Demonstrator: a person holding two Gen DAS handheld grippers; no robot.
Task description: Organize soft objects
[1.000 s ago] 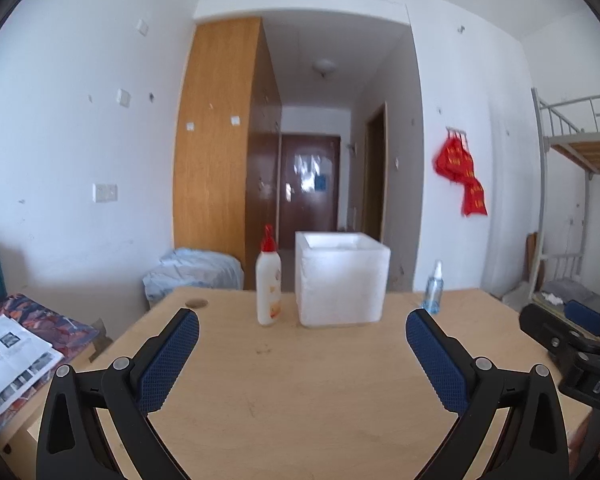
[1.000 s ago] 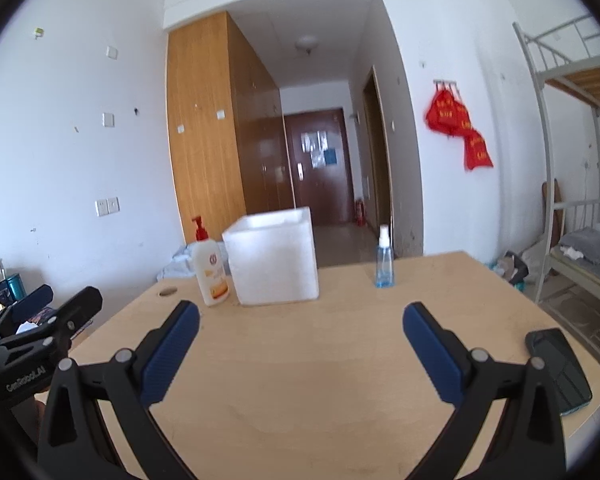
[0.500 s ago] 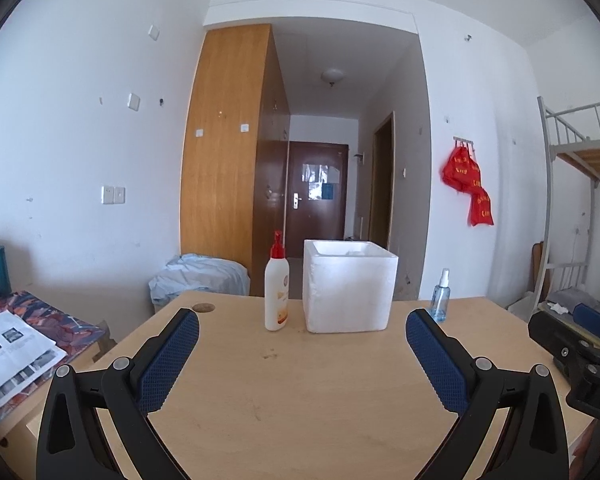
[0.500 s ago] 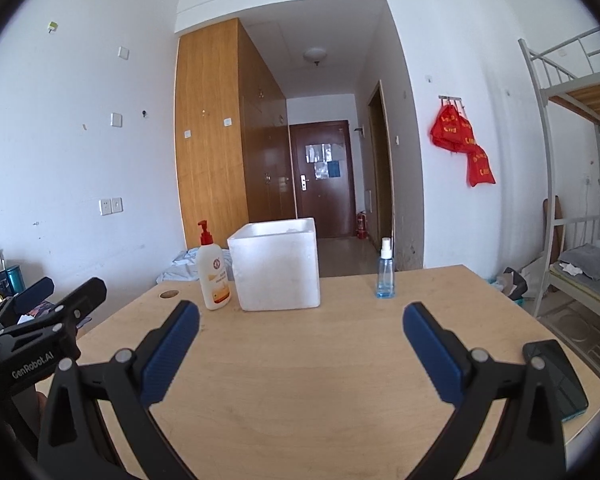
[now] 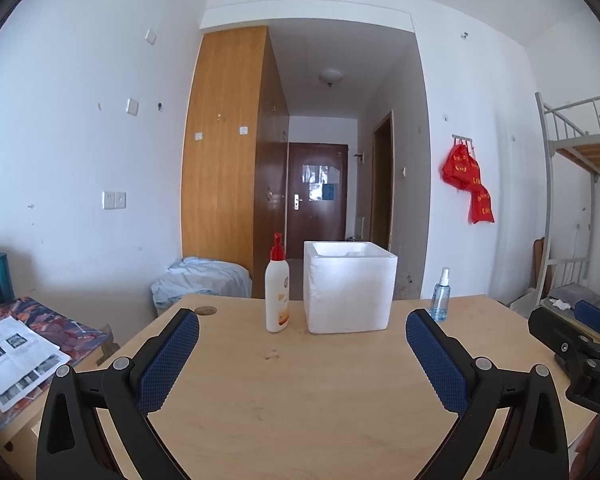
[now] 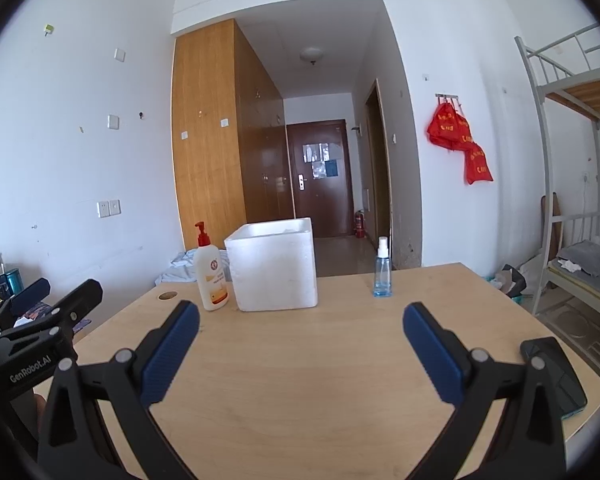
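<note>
Soft objects aren't visible; fingers (image 5: pixel 302 354) (image 6: pixel 300 350) gape empty, and I risk toppling the lotion bottle (image 5: pixel 277 286) beside the foam box (image 5: pixel 350 286).

Readable text was sparse. From the right wrist view I read "GenRobot.AI" in white on the black body of the left gripper (image 6: pixel 28 304), at the frame's left edge. From the left wrist view the right gripper (image 5: pixel 572 332) showed white letters "DA" on its black body, the rest cut off by the frame edge. The red bags (image 6: pixel 458 136) on the wall hooks carried yellow lettering, too small to read. The pump bottle (image 6: pixel 211 276) on the counter (image 6: pixel 300 360) had a round emblem and label print, illegible. The newspaper (image 5: pixel 16 360) print was unreadable too.
</note>
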